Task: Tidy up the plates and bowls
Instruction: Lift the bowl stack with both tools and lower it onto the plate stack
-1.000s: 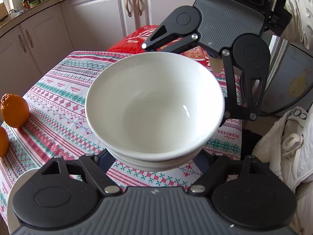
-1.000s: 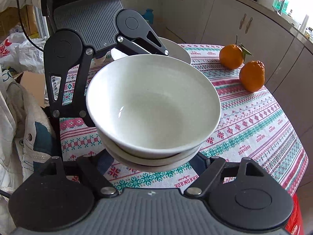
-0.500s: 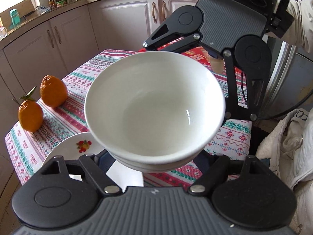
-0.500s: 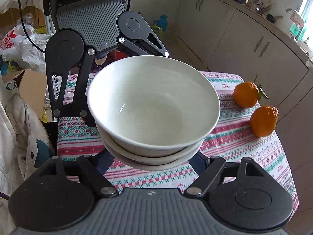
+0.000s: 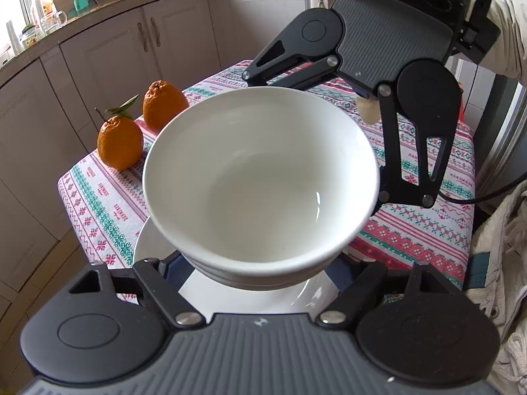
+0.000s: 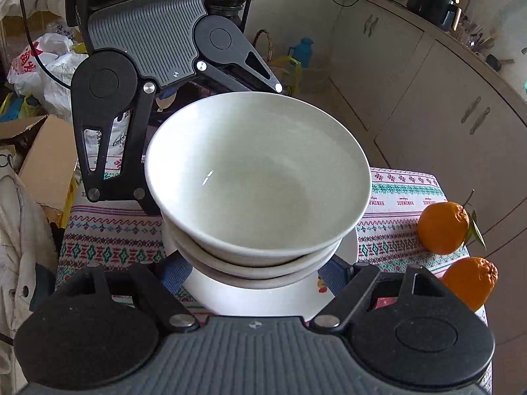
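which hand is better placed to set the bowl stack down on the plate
Neither alone: the left gripper and right gripper clamp opposite sides of the bowl stack, which hangs above the plate. They look equally placed, so lowering together seems safest.

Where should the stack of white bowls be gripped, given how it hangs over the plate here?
Grip the bowl stack low on its outer wall, under the flaring rims, from two opposite sides. The walls taper downward, so fingers below the wide rims bear the load. That matches the picture: left gripper and right gripper face each other across the stack, above the plate.
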A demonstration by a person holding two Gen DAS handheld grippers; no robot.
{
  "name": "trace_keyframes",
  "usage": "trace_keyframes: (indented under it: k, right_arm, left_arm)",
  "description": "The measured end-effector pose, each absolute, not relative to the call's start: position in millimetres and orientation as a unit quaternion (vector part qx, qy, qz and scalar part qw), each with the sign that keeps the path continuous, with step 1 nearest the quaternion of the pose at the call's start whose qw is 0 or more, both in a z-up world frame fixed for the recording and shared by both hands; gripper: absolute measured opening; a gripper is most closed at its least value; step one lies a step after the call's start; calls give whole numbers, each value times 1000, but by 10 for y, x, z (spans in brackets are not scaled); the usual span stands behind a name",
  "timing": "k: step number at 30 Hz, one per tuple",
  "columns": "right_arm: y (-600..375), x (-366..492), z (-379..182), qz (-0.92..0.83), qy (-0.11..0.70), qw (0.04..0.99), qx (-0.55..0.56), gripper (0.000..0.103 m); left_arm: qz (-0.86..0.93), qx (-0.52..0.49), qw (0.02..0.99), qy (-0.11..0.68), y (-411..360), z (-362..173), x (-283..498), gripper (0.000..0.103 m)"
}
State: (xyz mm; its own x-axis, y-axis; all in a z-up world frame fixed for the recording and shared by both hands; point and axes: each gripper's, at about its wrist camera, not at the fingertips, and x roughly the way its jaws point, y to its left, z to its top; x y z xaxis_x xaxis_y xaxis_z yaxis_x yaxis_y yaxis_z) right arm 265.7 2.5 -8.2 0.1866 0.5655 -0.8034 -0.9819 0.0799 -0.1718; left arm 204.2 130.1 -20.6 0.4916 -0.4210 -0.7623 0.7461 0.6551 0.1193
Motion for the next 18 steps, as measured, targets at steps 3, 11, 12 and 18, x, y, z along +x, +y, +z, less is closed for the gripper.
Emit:
trace_keyframes:
  k: [3, 11, 12, 18]
  right_arm:
    - [96, 2764, -136, 576, 290, 673, -362, 86]
    - [172, 2897, -254, 583, 301, 669, -349, 86]
    - [175, 2907, -263, 584, 302, 669, -347, 86]
    - [190, 2978, -313, 588, 308, 666, -339, 86]
  left_arm:
    - [-346, 220, 834, 370, 1361, -262, 2100, 83]
    - [-341, 216, 833, 378, 1447, -314, 2156, 83]
    - [-341, 215, 833, 380, 1454, -314, 2156, 83]
    - [-337, 215, 833, 381, 1462, -334, 2186, 83]
